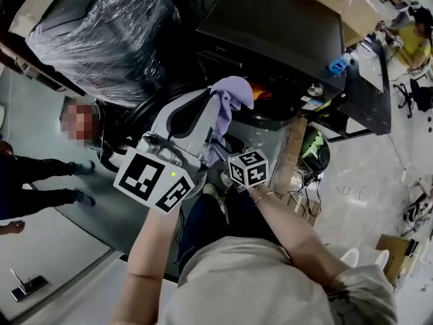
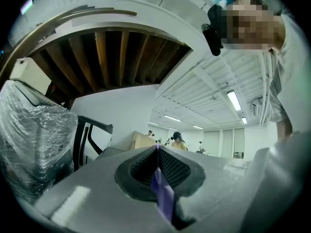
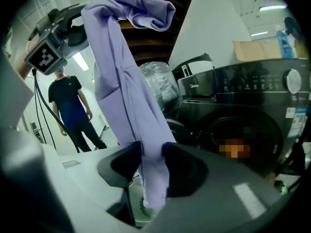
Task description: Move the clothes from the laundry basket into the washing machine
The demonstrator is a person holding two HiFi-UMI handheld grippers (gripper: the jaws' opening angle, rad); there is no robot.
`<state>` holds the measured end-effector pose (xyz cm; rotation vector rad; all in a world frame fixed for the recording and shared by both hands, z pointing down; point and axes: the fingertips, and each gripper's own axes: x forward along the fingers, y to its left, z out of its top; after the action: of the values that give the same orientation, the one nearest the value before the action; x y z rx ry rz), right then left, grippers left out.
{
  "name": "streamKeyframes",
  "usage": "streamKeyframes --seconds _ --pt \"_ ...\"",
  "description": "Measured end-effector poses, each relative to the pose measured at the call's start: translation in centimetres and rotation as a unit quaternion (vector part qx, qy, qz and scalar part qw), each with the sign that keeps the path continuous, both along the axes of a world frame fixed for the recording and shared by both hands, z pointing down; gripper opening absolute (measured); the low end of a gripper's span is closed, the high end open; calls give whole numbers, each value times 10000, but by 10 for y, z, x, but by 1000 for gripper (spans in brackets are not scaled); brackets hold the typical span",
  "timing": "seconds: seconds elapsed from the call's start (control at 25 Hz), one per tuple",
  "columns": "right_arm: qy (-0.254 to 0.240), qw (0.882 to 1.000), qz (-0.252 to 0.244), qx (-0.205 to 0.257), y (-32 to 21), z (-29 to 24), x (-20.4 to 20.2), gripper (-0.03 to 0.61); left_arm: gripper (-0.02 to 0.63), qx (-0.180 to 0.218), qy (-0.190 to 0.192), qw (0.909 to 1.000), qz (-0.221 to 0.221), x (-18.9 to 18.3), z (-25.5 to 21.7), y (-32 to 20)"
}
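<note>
A lavender garment (image 1: 231,93) hangs stretched between my two grippers in front of the black washing machine (image 1: 277,26). My left gripper (image 1: 215,107) is shut on the garment's top end and points upward; in its own view a thin strip of the lavender cloth (image 2: 163,193) shows between the closed jaws of the left gripper (image 2: 157,152). My right gripper (image 1: 223,156) sits lower, just right of the left one. In its own view the right gripper (image 3: 151,152) is shut on the garment (image 3: 124,86) lower down. The washing machine's drum opening (image 3: 243,140) lies to the right.
A plastic-wrapped appliance (image 1: 108,32) stands left of the washing machine. A person in dark clothes (image 3: 73,110) stands at the left. A pale mesh surface (image 3: 132,203) shows below the right jaws. Cables and a green object (image 1: 312,151) lie on the floor at the right.
</note>
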<state>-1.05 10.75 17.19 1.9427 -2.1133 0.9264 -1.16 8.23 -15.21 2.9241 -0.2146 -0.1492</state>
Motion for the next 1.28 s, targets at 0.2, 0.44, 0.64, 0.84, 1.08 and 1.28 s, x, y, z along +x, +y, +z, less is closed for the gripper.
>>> streamKeyframes --seconds 0.2,0.44,0.64,0.84,1.08,1.28 --pt "89 9992 374 45 12 -5 27 34 20 -96 7 9999 118 6 8 4" --pt "-157 9903 1231 623 39 -37 76 34 20 -132 -202 9997 48 7 31 -2" --pt "-128 9822 1615 953 52 -66 110 34 20 -56 -531 9986 12 13 62 -7" --pt "-207 9737 1952 1156 59 -80 141 34 20 -180 -1010 9947 46 28 119 -6" --pt "-303 9704 2084 1181 55 -63 176 34 20 -640 -1703 9831 199 62 212 7" --pt "-439 9740 1980 1015 36 -18 189 34 20 -1008 -2109 9720 254 92 295 10"
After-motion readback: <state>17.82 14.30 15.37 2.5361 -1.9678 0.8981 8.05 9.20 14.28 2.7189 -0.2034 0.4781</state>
